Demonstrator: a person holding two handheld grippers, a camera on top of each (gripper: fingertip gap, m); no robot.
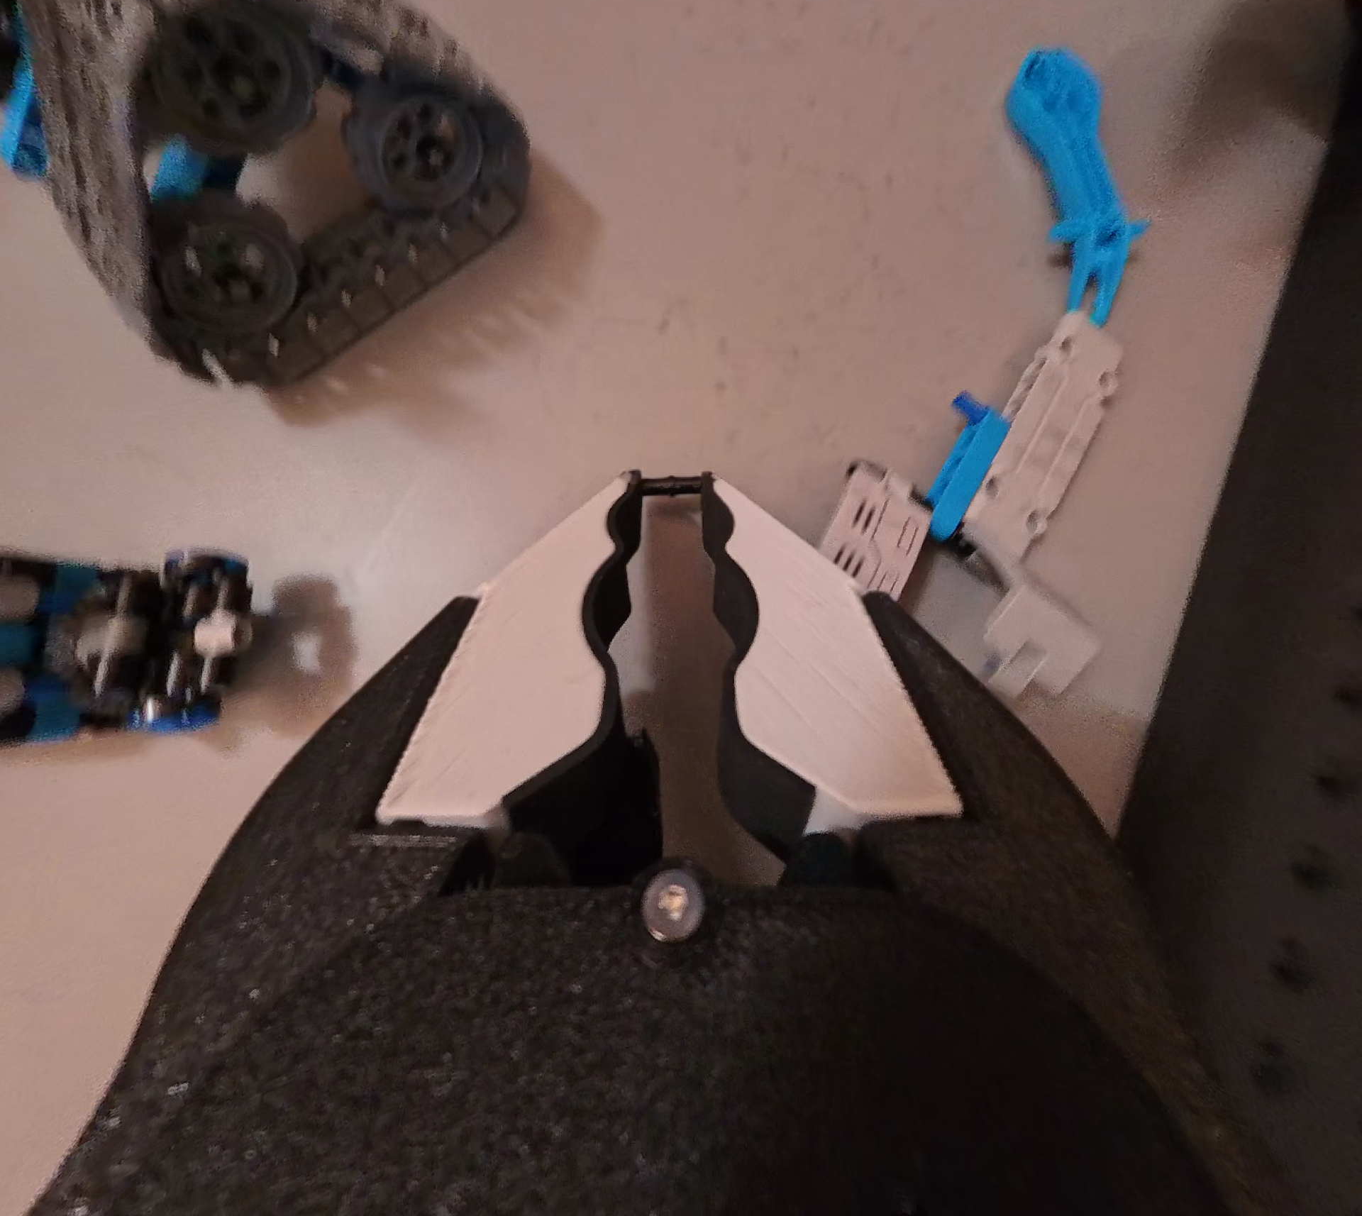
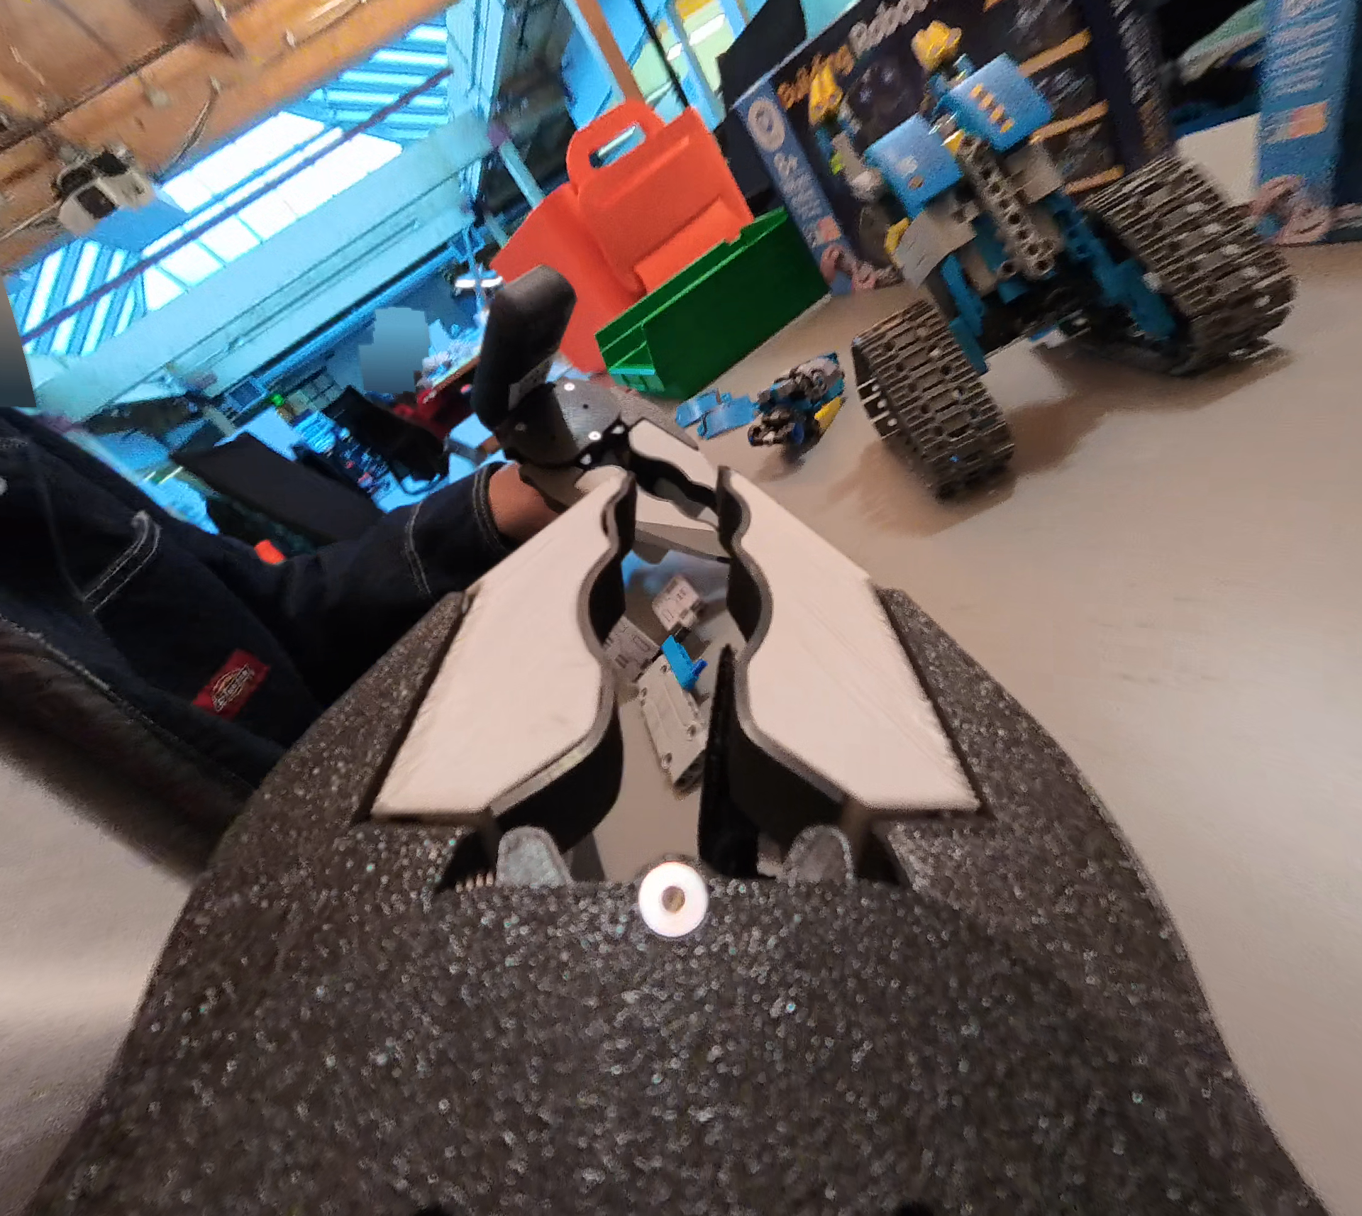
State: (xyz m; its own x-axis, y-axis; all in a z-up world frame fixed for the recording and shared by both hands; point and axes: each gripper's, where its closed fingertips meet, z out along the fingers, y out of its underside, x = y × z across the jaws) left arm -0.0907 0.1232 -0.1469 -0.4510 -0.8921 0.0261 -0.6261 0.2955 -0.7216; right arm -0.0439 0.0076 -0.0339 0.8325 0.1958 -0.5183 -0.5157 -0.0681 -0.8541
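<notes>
Left claw [image 1: 671, 479] hangs over the pale counter [image 1: 737, 185], tips nearly together, pinching a thin black pin [image 1: 672, 482] crosswise between them. Landmark: the grey-white plastic beam [image 1: 1046, 443] lying on the counter. Relative to that beam the left claw tips sit just beside its lower end, on the side away from the dark counter edge [image 1: 1253, 591]; whether the pin touches the counter I cannot tell. A small blue clip [image 1: 965, 473] is fixed to the beam's side, a ribbed grey plate [image 1: 877, 532] lies against its near end, and a light-blue curved piece [image 1: 1069, 163] joins its far end. Well apart from the beam, across the counter, the tracked toy robot [image 1: 243, 149] stands with grey wheels inside a grey tread, blurred. A small blue-and-black block assembly [image 1: 125, 650] lies well apart from the beam too, nearer the camera than the robot. Right claw [image 2: 674, 480] is spread, nothing between the fingers; through the gap the same beam [image 2: 671, 716] shows with its blue clip [image 2: 682, 661], apart from the fingers, not touched. Beyond the beam in this view the left claw [image 2: 663, 480] is seen with a person's hand [image 2: 516, 502] in a dark sleeve on it. Farther past the beam: the tracked robot [image 2: 1032, 296], a small blue-and-yellow assembly [image 2: 796, 399], a green bin [image 2: 707, 311], an orange case [image 2: 634, 208] and a printed kit box [image 2: 921, 75] upright behind them.
</notes>
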